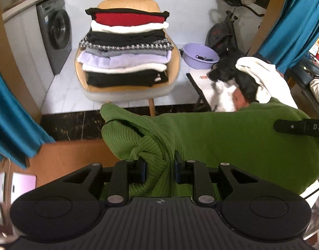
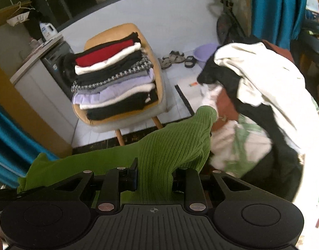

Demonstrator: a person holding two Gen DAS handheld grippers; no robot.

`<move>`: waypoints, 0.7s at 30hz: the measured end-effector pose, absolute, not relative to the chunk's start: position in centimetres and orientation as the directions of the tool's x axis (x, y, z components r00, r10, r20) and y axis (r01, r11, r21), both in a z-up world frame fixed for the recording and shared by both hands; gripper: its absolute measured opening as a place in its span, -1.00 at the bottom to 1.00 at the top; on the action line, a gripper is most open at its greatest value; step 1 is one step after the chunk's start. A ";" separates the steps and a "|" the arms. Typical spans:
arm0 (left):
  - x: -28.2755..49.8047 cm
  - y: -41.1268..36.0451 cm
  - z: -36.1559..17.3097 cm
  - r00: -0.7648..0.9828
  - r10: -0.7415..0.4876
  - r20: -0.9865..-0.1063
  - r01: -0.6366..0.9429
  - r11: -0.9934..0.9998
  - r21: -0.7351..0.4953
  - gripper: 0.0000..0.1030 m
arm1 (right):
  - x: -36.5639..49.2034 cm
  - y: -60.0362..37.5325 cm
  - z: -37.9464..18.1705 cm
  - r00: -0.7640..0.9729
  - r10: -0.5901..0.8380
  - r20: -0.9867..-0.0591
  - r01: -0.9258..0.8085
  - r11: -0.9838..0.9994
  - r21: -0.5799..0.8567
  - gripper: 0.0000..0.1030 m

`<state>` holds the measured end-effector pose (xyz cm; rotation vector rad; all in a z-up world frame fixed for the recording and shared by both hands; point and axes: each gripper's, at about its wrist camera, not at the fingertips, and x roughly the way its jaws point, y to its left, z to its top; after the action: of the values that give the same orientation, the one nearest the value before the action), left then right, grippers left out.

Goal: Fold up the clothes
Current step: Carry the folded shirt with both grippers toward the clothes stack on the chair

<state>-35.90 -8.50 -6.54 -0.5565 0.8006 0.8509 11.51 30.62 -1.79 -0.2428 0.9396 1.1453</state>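
The chair (image 1: 128, 4) stands behind the sweater (image 1: 232, 141), and a stack of folded clothes (image 1: 126, 48) lies on its seat. Left of the chair is the washing machine (image 1: 55, 31); right of it the basin (image 1: 199, 55), and nearer, a heap of unfolded clothes (image 1: 253, 79).

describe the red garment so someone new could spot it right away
Find the tan chair on the pale tiled floor beside the washing machine, holding a tall stack of folded clothes. The red garment lies near the top, under one black layer; it is the stack's only red piece.
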 end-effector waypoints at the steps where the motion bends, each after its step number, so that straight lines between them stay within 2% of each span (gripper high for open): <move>1: -36.4 -7.6 -6.6 0.410 0.436 -0.801 -0.822 0.557 -0.118 -0.53 | 10.8 31.6 -1.8 0.098 0.664 -0.741 -0.851 0.442 0.283 -0.59; 10: -39.6 -2.1 -7.7 0.404 0.410 -0.818 -0.824 0.551 -0.131 -0.53 | 4.8 40.3 -2.0 0.127 0.639 -0.759 -0.821 0.496 0.281 -0.59; 21: -39.3 5.4 -8.1 0.376 0.425 -0.824 -0.848 0.517 -0.120 -0.53 | 4.9 47.9 -3.3 0.085 0.649 -0.756 -0.829 0.467 0.308 -0.59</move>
<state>-39.29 5.39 -8.07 -0.5958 0.8272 0.8784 4.91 47.95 -3.31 -0.2209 0.9877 1.1154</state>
